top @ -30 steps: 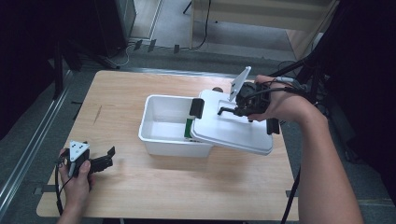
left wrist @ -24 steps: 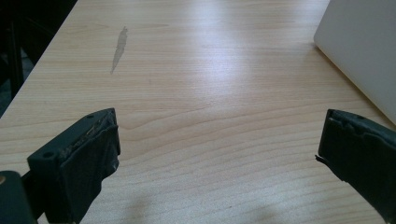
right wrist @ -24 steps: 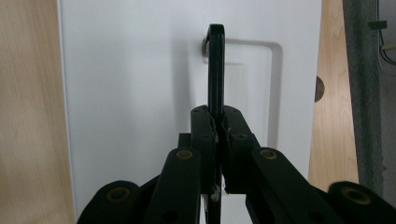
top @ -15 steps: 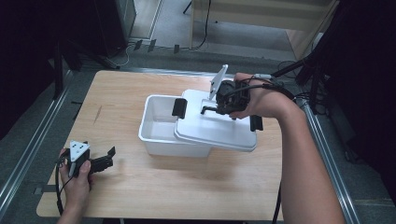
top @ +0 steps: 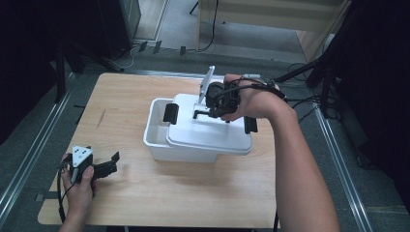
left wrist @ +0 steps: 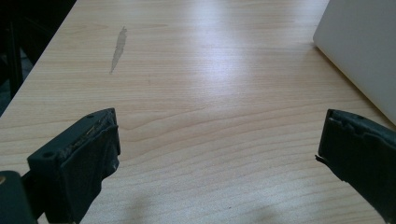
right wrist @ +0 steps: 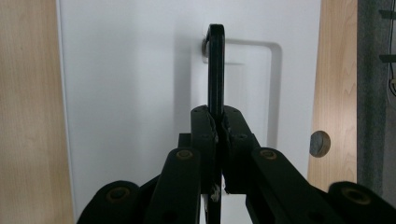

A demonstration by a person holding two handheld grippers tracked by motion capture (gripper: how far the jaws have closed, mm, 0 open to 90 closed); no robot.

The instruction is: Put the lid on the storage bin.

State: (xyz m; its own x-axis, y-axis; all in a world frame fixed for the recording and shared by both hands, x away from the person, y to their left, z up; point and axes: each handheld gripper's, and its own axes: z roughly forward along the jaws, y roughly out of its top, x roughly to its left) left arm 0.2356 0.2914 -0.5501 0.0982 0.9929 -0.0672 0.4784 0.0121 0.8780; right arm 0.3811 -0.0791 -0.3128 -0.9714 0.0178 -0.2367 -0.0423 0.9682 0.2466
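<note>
Pale wooden tabletop (top: 145, 193) carries a white bin (top: 159, 133); its lid (top: 208, 130), light, stiff and smooth, sits mostly over it, right gripper (top: 200, 113) fingers clenched on the black handle (right wrist: 215, 65), the best hold. Left gripper (top: 109, 166) rests released, near left.

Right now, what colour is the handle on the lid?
Black. The handle on the white lid shows best in the right gripper view, pinched between the jaws.

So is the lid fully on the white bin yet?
Not yet. The lid, held by its black handle in the right gripper, leaves the left end of the bin uncovered.
</note>
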